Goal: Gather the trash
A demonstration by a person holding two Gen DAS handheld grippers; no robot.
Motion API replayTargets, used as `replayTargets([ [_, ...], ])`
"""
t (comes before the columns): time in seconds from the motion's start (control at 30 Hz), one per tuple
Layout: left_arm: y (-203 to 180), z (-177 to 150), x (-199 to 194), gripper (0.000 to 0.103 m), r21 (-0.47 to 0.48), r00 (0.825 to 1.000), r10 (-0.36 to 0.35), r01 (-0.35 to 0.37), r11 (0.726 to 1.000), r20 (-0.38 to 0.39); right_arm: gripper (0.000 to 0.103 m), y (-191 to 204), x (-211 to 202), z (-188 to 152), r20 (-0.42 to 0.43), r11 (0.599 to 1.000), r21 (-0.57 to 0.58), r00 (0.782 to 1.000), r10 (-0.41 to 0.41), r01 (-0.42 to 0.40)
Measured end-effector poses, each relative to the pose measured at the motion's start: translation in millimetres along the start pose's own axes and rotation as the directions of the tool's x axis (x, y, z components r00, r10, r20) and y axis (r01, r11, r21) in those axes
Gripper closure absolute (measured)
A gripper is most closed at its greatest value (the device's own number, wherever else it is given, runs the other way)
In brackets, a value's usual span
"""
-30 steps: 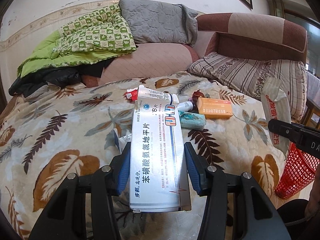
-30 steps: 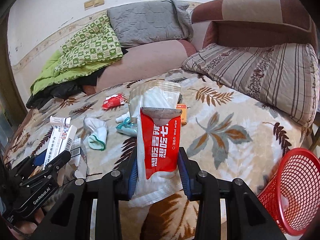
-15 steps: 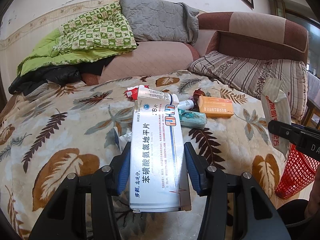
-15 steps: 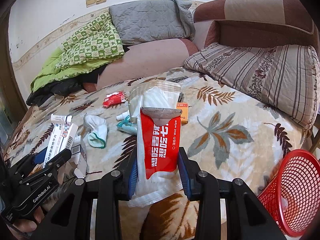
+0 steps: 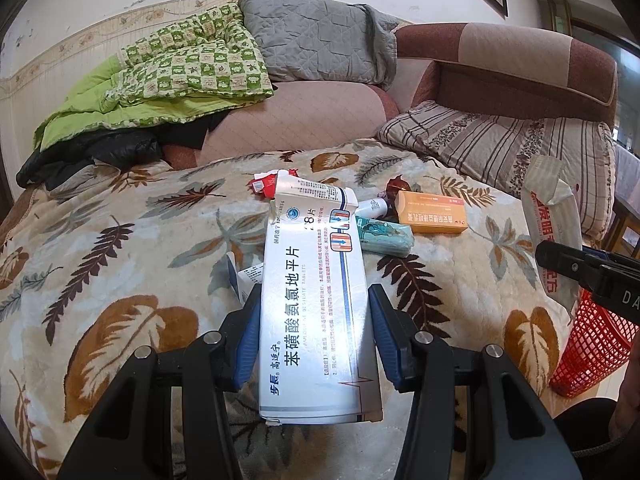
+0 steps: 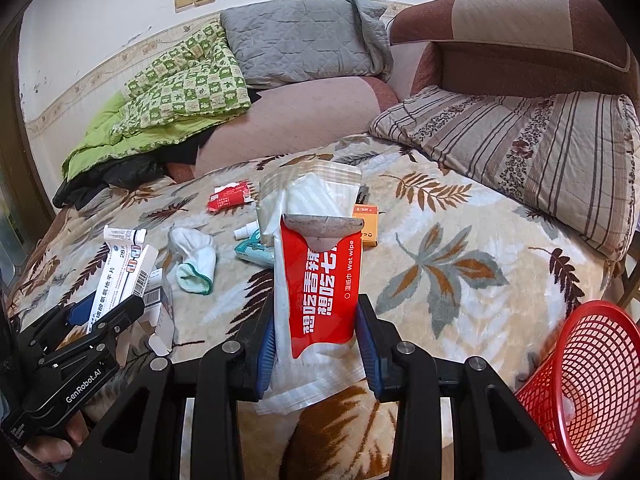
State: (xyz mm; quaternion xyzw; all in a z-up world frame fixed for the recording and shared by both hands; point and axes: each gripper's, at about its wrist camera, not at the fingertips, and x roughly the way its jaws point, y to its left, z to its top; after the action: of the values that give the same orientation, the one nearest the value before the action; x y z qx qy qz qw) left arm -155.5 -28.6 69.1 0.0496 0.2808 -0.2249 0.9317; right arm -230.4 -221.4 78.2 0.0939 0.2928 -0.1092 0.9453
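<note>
My left gripper (image 5: 312, 340) clamped a white medicine box (image 5: 316, 304) above the leaf-patterned bed (image 5: 120, 248); my right gripper (image 6: 316, 344) pinched a red wet-wipe packet (image 6: 320, 276), the red basket (image 6: 588, 396) standing beside that bed.

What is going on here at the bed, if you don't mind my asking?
A person is collecting trash off a bed with a gripper in each hand. The left gripper is shut on a white medicine box, and the right gripper is shut on a red wet wipe packet. Both are held above the leaf-patterned blanket. A red mesh basket waits at the bed's edge; an orange box, a teal packet and a sock still lie there.
</note>
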Motion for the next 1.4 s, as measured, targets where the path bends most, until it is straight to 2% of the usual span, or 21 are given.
replayTargets([
  [1.23,-1,-2,1,0.054,-0.003,1.000,-0.008,0.008,1.000,-0.007,0.064,-3,6,-2,-0.021,1.000,-0.005,1.000,0.001,-0.001],
  [1.4,-11,-5,2,0.054,0.008,0.999,-0.039,0.040,0.999,-0.016,0.064,-17,-2,2,-0.004,0.998,0.061,1.000,0.027,-0.026],
])
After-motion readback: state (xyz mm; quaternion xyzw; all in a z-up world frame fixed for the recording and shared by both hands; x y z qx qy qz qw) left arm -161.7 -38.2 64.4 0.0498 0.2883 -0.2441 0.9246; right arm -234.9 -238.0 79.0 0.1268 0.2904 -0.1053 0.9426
